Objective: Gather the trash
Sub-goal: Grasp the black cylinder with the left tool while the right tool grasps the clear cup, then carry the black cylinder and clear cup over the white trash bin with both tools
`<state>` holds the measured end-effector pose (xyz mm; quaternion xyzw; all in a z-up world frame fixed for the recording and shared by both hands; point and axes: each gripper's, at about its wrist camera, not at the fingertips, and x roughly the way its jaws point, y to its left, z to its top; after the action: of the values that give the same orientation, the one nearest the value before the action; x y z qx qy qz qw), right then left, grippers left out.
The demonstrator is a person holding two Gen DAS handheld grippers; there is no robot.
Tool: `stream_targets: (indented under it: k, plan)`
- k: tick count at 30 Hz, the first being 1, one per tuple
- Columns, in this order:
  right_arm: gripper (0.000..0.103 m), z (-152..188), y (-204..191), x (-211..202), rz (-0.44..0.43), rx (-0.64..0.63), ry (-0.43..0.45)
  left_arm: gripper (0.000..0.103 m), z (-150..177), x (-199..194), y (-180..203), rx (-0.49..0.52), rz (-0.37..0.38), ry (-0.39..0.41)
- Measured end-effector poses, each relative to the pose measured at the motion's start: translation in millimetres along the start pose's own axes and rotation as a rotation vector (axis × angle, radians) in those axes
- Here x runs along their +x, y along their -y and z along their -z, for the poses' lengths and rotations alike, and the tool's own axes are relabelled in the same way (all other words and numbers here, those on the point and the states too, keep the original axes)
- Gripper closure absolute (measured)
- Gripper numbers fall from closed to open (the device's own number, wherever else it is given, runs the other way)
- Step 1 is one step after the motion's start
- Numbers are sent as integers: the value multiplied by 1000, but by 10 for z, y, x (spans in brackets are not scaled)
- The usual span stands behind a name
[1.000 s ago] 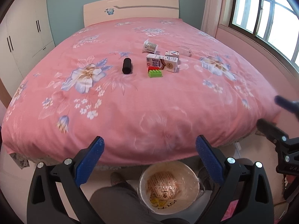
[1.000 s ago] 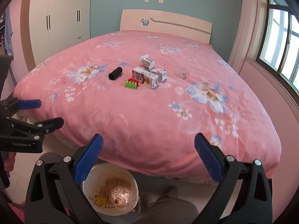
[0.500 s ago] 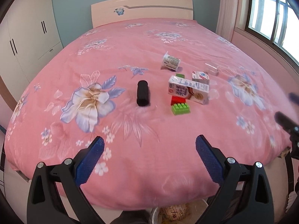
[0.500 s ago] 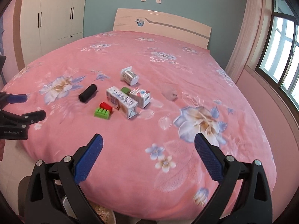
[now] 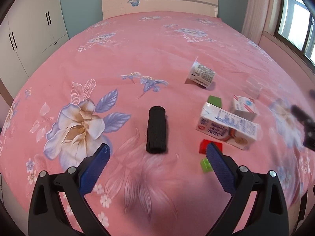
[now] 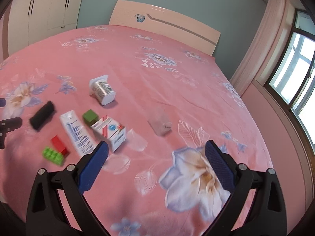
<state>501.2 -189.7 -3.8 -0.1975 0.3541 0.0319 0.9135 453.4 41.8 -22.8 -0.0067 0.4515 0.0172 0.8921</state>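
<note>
Both tools, left tool [image 5: 156,150] and right tool [image 6: 156,147], hang over the bed [image 6: 177,74] with jaws wide apart, gripping nothing. The trash sits mid-bed, well clear of every edge: yogurt cup [image 6: 102,90], milk carton [image 5: 226,125], small box [image 6: 110,131] (bare quilt all around). The bin seen earlier below has dropped out of view.

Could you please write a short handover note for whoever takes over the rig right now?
Left hand-held gripper: open, empty, over the bed in front of the black roll.
Right hand-held gripper: open, empty, beside the small carton.
On the pink bedspread: long milk carton, yogurt cup, clear plastic cup, plus red brick and green brick.
Done: nothing grasped.
Left: pick up the cartons and cups.
</note>
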Motion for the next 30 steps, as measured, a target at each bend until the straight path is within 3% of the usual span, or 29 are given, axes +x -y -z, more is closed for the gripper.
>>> stream_targets:
  k: [4, 12, 14, 15, 16, 20, 23, 26, 30]
  plan:
    - [7, -156, 54, 590, 21, -31, -38, 4, -125, 346, 12, 5, -22, -37]
    - [7, -256, 211, 1699, -161, -28, -191, 5, -172, 947, -7, 9, -35, -127]
    - [23, -257, 236, 1880, -209, -12, -219, 16, -168, 1049, 6, 20, -41, -145]
    - [38, -260, 243, 1994, -225, -12, -239, 21, -165, 1076, 8, 20, -40, -152]
    - [47, -259, 253, 2038, -233, -16, -248, 21, -165, 1100, 4, 16, -37, -155]
    - [51, -222, 202, 2173, -266, -41, -256, 31, -158, 1123, 55, 21, -30, -140]
    - [53, -231, 184, 2187, -274, -40, -257, 46, -167, 1121, 91, 42, -8, -137]
    - [53, -200, 183, 2116, -294, -34, -260, 68, -163, 1093, 125, 60, 8, -134]
    - [53, -155, 144, 1936, -287, -37, -253, 69, -148, 1050, 101, 60, 18, -136]
